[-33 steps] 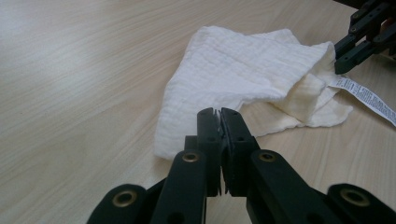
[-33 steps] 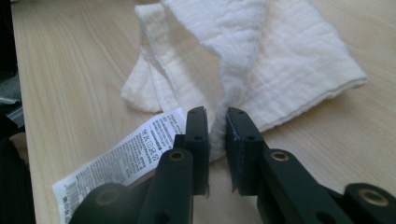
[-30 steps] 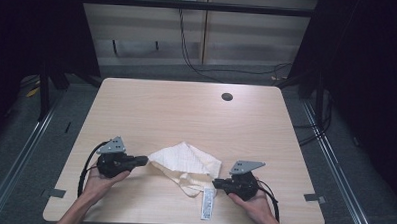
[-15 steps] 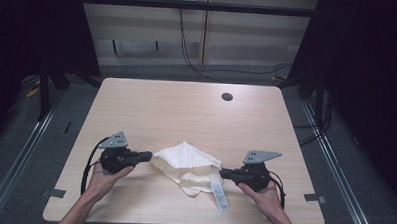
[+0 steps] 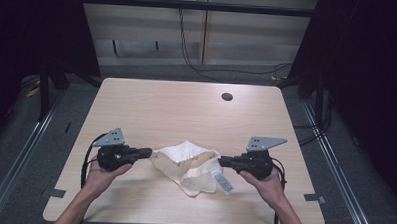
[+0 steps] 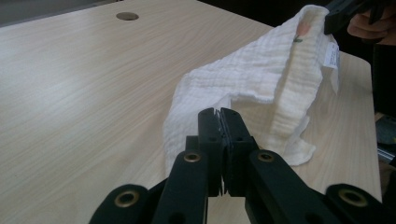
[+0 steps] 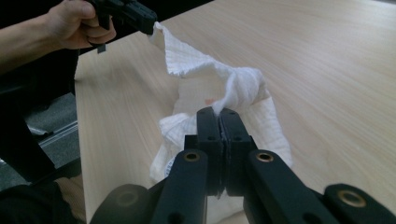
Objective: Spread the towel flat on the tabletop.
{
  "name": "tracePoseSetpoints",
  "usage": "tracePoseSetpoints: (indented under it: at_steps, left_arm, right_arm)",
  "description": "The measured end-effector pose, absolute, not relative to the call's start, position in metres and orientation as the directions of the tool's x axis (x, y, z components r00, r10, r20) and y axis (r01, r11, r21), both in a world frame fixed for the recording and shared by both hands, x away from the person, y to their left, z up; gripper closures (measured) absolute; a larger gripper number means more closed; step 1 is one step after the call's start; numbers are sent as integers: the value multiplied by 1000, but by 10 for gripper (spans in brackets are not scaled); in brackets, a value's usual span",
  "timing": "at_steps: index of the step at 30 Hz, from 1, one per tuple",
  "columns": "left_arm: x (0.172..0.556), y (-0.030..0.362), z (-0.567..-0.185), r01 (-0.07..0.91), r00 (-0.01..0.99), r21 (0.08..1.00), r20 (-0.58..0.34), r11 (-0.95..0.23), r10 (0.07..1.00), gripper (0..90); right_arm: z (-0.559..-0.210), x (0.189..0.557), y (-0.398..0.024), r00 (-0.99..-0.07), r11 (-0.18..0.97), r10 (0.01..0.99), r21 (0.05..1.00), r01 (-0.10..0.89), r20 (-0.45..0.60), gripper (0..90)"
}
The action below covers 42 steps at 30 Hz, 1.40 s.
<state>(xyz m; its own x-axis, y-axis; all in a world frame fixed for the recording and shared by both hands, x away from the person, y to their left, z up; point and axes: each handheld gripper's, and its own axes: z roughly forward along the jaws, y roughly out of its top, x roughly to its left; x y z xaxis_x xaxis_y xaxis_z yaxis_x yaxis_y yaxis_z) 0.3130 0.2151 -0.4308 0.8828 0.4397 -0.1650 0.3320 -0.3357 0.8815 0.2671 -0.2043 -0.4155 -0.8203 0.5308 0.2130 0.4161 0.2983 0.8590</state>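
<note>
Cloth (image 5: 189,164) hangs btwn left gripper (image 5: 149,152) & right gripper (image 5: 221,161), both clamped on corners.

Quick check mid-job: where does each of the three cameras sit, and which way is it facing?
High view: above the person's side, looking forward and down on the table; forearms, left tongs and right tongs show, each pinching the white cloth.
Left gripper view: rides the left tongs, facing along the cloth to the right tongs.
Right gripper view: rides the right tongs, facing the left tongs.
All views share the cloth.
</note>
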Motion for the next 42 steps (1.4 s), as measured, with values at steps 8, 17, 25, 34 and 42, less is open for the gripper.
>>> tracePoseSetpoints:
  at_steps: [8, 17, 25, 34, 42]
  left_arm:
    - [315, 221, -411, 321, 880, 903, -174, -285, 442, 884]
    - [317, 221, -388, 272, 884, 922, -126, -276, 450, 884]
    - [317, 225, -368, 251, 886, 942, -132, -222, 445, 884]
    - [313, 219, -355, 225, 885, 946, -100, -232, 454, 885]
    - [309, 223, -341, 204, 885, 953, -82, -223, 458, 885]
  right_arm:
    - [-389, 277, -211, -824, 256, 530, 889, 380, 199, 886]
    - [-358, 287, -219, -820, 238, 547, 908, 346, 169, 885]
    - [-335, 286, -229, -820, 202, 550, 927, 316, 159, 883]
    - [-320, 284, -234, -831, 203, 538, 936, 287, 139, 883]
    - [-306, 284, -230, -831, 217, 544, 937, 273, 116, 884]
